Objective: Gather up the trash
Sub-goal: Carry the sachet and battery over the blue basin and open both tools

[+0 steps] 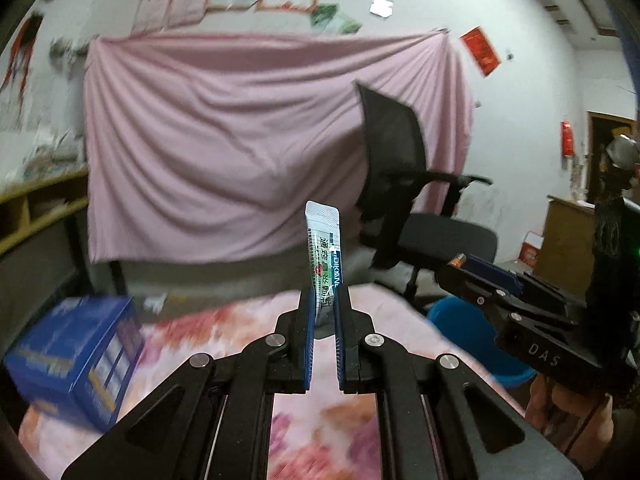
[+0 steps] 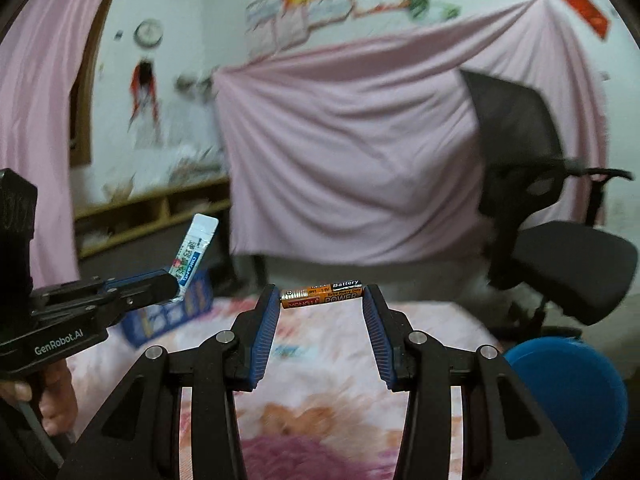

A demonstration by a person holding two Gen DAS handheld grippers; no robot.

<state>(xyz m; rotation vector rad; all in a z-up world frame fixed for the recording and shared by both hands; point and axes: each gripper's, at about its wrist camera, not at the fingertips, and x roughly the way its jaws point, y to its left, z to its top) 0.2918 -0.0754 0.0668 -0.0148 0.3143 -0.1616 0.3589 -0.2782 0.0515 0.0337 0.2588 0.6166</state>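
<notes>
We've got the left tongs (image 1: 324, 304) pinched on a sachet (image 1: 325, 256) | right tongs (image 2: 320, 300) clamp a battery (image 2: 321, 294) end to end at the tips | risk: battery pops out over the counter (image 2: 320, 380) | bin (image 2: 568, 396) sits right of the tongs

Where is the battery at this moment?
The battery is held end to end between the right gripper fingers, lifted above the floral cloth.

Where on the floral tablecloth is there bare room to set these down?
Bare floral tablecloth runs between the blue cardboard box at its left and the round blue bin past its right edge. Near the box it is crowded. The silver sachet and orange-black battery are both held above it.
</notes>
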